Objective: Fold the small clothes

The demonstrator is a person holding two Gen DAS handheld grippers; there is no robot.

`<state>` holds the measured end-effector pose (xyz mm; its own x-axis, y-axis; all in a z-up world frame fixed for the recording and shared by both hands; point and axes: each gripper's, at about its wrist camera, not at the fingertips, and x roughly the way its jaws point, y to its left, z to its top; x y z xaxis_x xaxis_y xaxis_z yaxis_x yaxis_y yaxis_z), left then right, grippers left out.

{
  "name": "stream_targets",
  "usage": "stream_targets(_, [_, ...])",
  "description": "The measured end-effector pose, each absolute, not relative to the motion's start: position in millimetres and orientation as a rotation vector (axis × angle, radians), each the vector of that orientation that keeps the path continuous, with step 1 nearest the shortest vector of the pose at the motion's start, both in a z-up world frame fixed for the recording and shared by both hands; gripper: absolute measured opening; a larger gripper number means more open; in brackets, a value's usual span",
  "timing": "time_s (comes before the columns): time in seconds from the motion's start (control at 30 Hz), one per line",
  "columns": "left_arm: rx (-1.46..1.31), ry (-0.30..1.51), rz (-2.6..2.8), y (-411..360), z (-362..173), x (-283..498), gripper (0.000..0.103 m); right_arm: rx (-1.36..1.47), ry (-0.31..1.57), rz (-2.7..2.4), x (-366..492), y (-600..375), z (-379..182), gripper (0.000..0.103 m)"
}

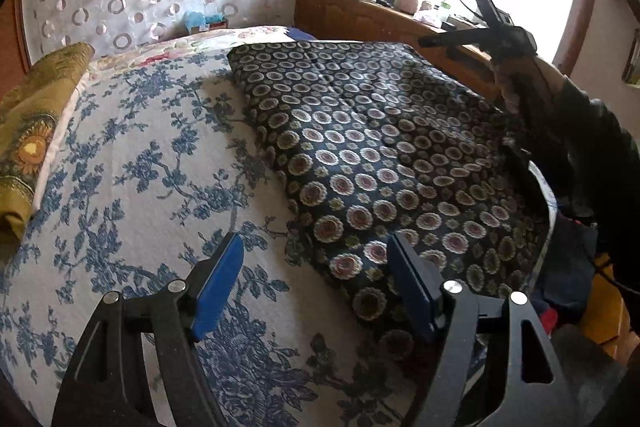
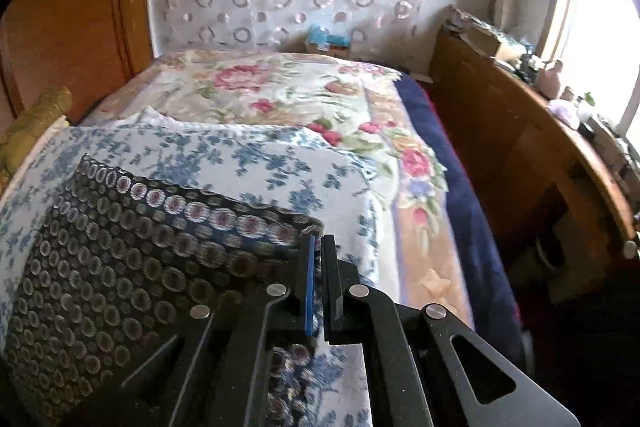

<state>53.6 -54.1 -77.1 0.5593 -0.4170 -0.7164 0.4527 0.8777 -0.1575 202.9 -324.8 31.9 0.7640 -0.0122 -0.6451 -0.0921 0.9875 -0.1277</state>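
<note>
One dark cloth (image 1: 384,163) with rows of pale round flower medallions, folded flat, lies on blue-and-white floral bedspread (image 1: 132,163) of bed. Right tongs (image 2: 318,247) pinched tight on cloth's far corner, frayed edge between blue pads. Left tongs (image 1: 316,259) wide apart, empty, above cloth's near edge. Rose-patterned blanket (image 2: 280,87) beyond; wooden headboard (image 2: 520,147) at side.
</note>
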Motion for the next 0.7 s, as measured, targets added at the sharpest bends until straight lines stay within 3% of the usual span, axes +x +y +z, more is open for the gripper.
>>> stream_targets(0.1, [0.039,0.847,-0.525,-54,-77,52,0.061,-0.163,0.693,0.053,185,-318,35,0.022])
stream_targets(0.17, [0.031,0.861,-0.541,-54,-78,49,0.057,-0.173,0.692,0.051,168,-312,34,0.045])
stream_targets(0.53, [0.046,0.891,-0.587,-55,-79,30,0.045,-0.197,0.667,0.18,34,-279,27,0.058])
stream_targets(0.7, [0.06,0.905,-0.601,-58,-81,26,0.044,-0.178,0.669,0.225,6,-270,27,0.058])
